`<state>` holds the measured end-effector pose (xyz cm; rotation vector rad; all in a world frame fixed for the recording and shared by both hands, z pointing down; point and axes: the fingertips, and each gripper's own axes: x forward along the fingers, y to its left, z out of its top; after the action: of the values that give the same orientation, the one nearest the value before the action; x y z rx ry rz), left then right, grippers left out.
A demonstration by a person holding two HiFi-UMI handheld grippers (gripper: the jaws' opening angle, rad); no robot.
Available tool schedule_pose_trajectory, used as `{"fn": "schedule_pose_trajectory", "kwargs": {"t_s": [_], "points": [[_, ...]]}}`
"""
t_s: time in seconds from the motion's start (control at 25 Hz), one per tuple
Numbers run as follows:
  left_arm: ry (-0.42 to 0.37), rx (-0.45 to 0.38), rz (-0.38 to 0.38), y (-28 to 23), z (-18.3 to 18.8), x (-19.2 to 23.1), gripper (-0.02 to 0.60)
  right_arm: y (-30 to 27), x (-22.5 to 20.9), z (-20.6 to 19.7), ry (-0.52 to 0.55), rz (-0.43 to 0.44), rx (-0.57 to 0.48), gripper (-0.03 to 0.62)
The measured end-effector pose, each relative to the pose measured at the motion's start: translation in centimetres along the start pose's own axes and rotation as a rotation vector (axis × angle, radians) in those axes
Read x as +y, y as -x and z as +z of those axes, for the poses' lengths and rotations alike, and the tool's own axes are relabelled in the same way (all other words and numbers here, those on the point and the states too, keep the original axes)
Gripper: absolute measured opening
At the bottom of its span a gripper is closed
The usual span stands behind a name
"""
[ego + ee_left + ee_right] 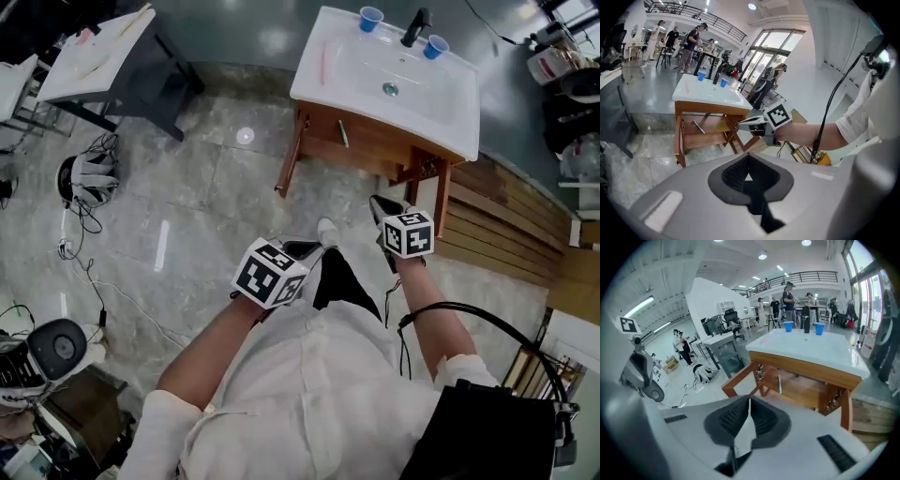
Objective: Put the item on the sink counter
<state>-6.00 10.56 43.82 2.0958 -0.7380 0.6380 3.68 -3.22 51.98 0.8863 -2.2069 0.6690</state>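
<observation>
A person seen from above holds a tool in each hand, both arms bent and reaching forward at about waist height. The left forearm (211, 342) is bare below a rolled white sleeve, as is the right forearm (431, 305). The left tool (748, 169) points forward and down with its jaws closed, tips meeting. The right tool (749, 411) is tilted down in the same way, and its jaws also meet at the tips.
</observation>
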Motion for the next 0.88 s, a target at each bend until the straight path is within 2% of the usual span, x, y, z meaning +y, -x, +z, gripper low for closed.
{"fn": "schedule_pose_trajectory", "kwargs": {"t_s": [0.2, 0.4, 0.52, 0.64, 0.76, 0.88], "points": [[0.001, -0.003, -0.013, 1.2, -1.3, -1.7, 0.006, 6.1, 1.5, -0.2, -0.031, 0.026, -0.042, 0.014], [-0.018, 0.026, 0.001, 0.2, -0.4, -2.3, 0.006, 9.2, -0.7, -0.1, -0.011, 0.043, -0.051, 0.015], [-0.018, 0.028, 0.024, -0.9, 1.6, -1.7, 0.005, 9.4, -3.9, 1.2, -0.024, 0.063, -0.076, 0.015], [0.031, 0.014, 0.03, -2.6, 4.2, -1.2, 0.006, 9.4, -8.3, 3.9, -0.005, 0.071, -0.096, 0.017], [0.073, 0.005, 0.026, -4.9, 7.1, -1.0, 0.006, 9.1, -13.1, 7.5, 0.077, 0.061, -0.11, 0.074], [0.087, 0.004, 0.035, -7.7, 10.3, -0.6, 0.006, 8.1, -18.4, 11.5, 0.178, 0.043, -0.116, 0.086]]}}
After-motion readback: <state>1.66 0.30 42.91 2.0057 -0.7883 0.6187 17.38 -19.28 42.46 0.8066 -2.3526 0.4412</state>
